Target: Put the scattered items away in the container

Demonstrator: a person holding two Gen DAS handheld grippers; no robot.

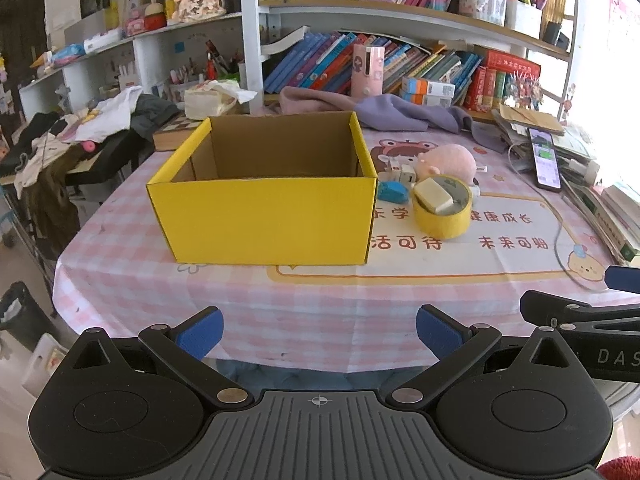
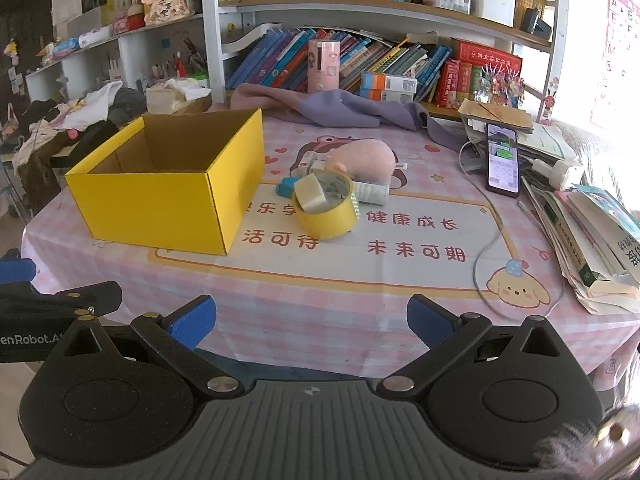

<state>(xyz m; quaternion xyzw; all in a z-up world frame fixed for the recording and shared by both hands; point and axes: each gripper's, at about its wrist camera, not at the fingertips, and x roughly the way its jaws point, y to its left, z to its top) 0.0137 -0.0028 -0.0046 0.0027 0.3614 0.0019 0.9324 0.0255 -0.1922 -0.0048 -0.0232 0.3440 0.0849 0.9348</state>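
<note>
Yellow box [image 1: 264, 216] stands open-topped on the pink checked tablecloth [image 1: 320, 312], left of the scattered items. From the left wrist view its brown inside looks bare, though the floor is hidden behind the front wall. Just right of the box lies a blue block [image 1: 393, 192], then a yellow tape roll [image 1: 442, 210] with a cream eraser [image 1: 433, 196] resting across its top. Behind these sit small white pieces [image 1: 402, 171] and a pink plush [image 1: 448, 162]. The right wrist view adds a white printed packet [image 2: 372, 193] under the plush and beads [image 2: 355, 204] down the roll's side; the left view barely shows either. Further right, a phone [image 2: 502, 158] lies beside stacked books [image 2: 592, 236]. The left gripper [image 1: 318, 332] and right gripper [image 2: 310, 322] both hover spread wide at the table's near edge, holding nothing.
</note>
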